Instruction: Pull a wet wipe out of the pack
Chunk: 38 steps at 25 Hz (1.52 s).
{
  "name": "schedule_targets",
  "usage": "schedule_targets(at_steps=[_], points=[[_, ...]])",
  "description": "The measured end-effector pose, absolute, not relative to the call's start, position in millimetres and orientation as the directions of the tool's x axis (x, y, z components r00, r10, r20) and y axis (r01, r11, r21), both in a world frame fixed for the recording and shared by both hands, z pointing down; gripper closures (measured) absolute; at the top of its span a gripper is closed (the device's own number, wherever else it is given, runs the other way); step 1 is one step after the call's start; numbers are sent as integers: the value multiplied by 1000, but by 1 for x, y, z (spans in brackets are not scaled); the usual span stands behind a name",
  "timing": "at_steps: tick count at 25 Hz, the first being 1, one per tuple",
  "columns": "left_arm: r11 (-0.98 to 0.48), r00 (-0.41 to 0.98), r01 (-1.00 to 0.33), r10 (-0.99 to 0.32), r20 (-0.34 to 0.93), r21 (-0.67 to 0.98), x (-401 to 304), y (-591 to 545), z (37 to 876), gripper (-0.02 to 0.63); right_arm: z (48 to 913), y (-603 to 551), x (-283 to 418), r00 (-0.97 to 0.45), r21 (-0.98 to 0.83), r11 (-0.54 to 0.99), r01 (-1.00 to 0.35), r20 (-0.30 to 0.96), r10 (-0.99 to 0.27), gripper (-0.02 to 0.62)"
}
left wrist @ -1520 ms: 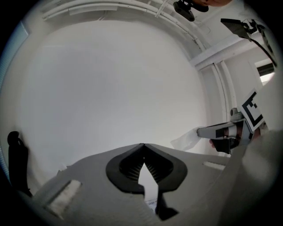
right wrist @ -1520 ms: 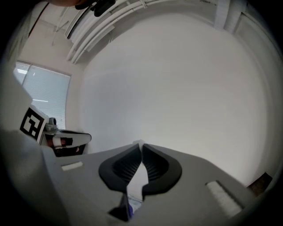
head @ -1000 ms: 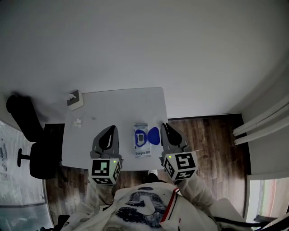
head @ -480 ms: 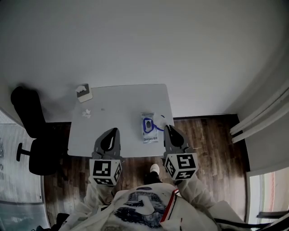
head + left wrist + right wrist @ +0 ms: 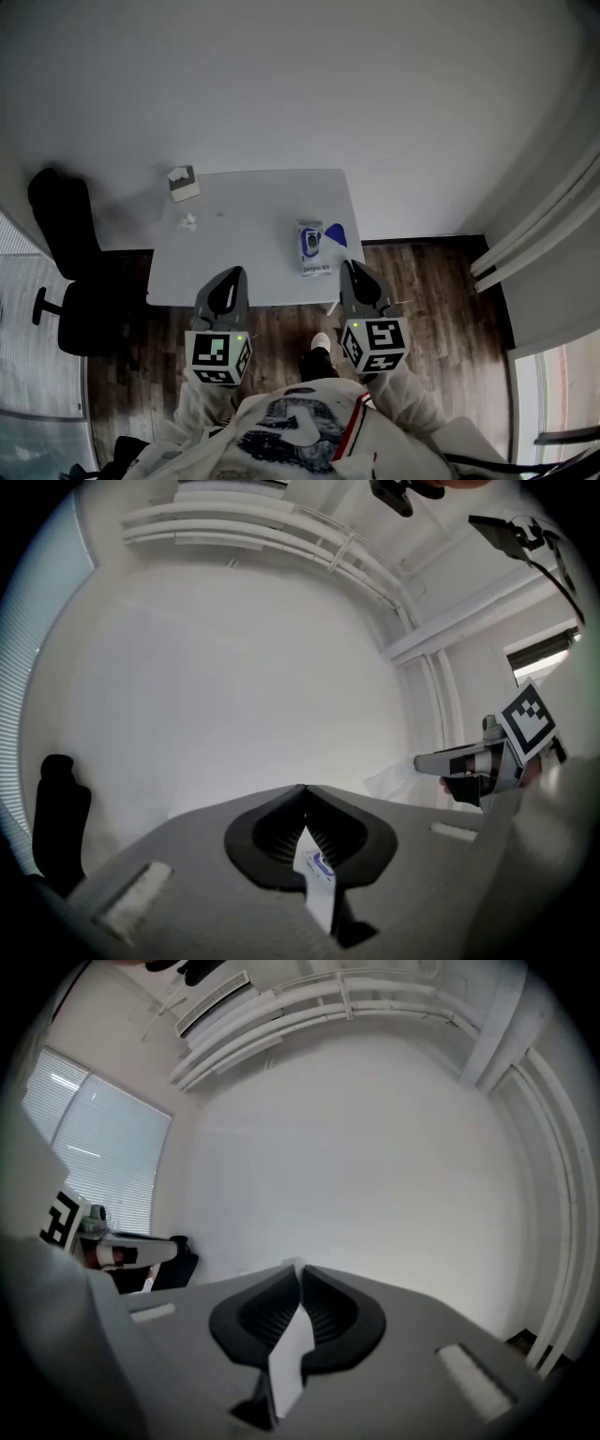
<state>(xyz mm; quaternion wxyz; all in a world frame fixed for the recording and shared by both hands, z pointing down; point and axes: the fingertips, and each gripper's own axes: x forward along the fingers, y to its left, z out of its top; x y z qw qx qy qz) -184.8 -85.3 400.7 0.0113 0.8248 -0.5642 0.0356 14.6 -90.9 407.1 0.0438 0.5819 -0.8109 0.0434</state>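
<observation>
One bench [image 5: 253, 255] carries one wet-wipe pack [image 5: 314, 248] near its right edge, with the blue flap [image 5: 335, 234] open, plus one small box [image 5: 183, 183] and one crumpled tissue [image 5: 188, 221]. There are two grippers. The right hand-held gripper [image 5: 346, 266] is clamped on one wet wipe [image 5: 392, 779]. The left hand-held gripper [image 5: 233, 272] has its jaws together, apart from the pack.

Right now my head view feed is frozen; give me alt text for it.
From above, a person holds the left hand-held gripper and right hand-held gripper side by side before a white table. A wet wipe pack with its blue lid open lies at the table's right; a crumpled wipe and small box sit far left.
</observation>
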Motion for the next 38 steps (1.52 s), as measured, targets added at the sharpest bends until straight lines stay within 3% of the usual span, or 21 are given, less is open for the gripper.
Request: schedule_targets(at_steps=[15, 23, 38], points=[[-383, 382, -924, -923, 44, 5, -183, 4, 391, 601, 392, 3, 8, -308, 4, 310, -951, 113, -945, 578], [-349, 349, -937, -932, 94, 20, -184, 9, 410, 601, 417, 8, 0, -334, -32, 333, -942, 170, -927, 578], [-360, 361, -932, -924, 129, 31, -119, 9, 419, 601, 430, 7, 36, -387, -62, 383, -922, 216, -896, 580]])
